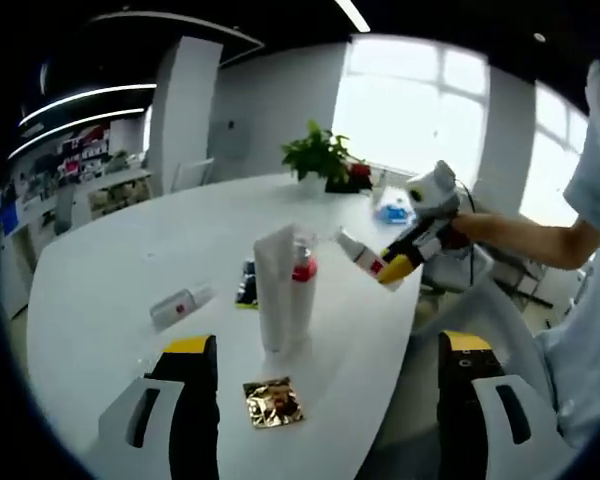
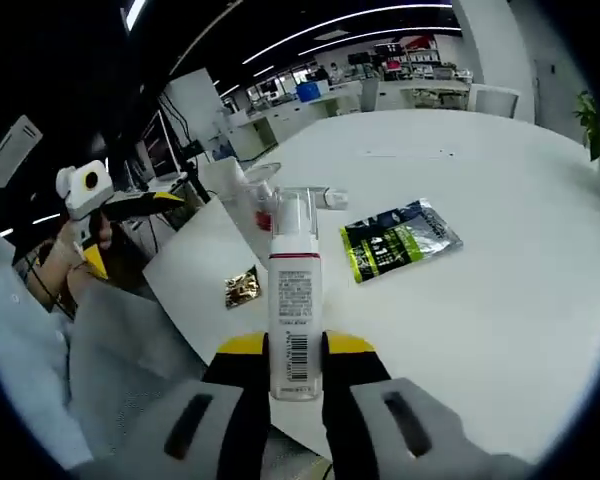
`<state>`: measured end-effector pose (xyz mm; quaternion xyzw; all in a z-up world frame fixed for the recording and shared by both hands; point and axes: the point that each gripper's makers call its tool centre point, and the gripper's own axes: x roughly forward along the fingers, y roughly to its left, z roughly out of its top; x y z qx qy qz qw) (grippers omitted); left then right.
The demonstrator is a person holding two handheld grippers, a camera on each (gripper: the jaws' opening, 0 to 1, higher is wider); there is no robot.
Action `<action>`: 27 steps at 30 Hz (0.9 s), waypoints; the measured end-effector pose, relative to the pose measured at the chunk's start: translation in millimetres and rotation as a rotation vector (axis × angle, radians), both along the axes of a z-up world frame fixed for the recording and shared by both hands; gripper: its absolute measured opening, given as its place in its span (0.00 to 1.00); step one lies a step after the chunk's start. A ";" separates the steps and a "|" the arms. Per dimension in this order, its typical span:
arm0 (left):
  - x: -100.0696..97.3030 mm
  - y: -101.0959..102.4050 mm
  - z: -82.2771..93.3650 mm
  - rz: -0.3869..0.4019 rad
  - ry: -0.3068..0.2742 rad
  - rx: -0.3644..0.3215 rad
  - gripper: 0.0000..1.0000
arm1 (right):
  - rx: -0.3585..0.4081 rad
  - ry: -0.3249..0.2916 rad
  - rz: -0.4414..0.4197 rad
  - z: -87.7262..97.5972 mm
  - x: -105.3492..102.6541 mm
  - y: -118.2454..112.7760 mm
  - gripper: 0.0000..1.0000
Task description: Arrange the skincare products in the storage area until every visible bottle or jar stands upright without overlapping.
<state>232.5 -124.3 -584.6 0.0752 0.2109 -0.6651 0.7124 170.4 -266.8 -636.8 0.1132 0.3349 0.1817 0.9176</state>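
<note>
My right gripper [image 2: 295,358] is shut on the lower body of a white pump bottle [image 2: 292,290] with a red-printed label, held in the air over the table's edge. From the left gripper view that same bottle [image 1: 360,255] points left, slanted, in the right gripper [image 1: 398,266]. A tall white tube [image 1: 274,288] stands upright mid-table, with a red-capped bottle [image 1: 303,285] right behind it. A small clear bottle [image 1: 180,303] lies on its side to the left. My left gripper [image 1: 325,400] is open and holds nothing, low at the table's near edge.
A gold sachet [image 1: 272,402] lies near the table edge [image 1: 380,400], and a dark green sachet [image 2: 398,240] lies flat farther in. A potted plant [image 1: 320,155] and a blue item [image 1: 392,212] stand at the far end. A person's arm [image 1: 525,235] reaches in from the right.
</note>
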 end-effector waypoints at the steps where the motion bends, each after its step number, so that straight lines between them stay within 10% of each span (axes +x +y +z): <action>1: -1.5 -1.0 0.8 -0.003 0.007 -0.008 0.85 | 0.010 -0.009 0.015 2.4 -0.1 5.1 0.17; 27: -28.2 -35.0 41.7 -0.061 0.250 -0.320 0.44 | 0.273 -0.169 0.368 50.2 13.3 138.0 0.18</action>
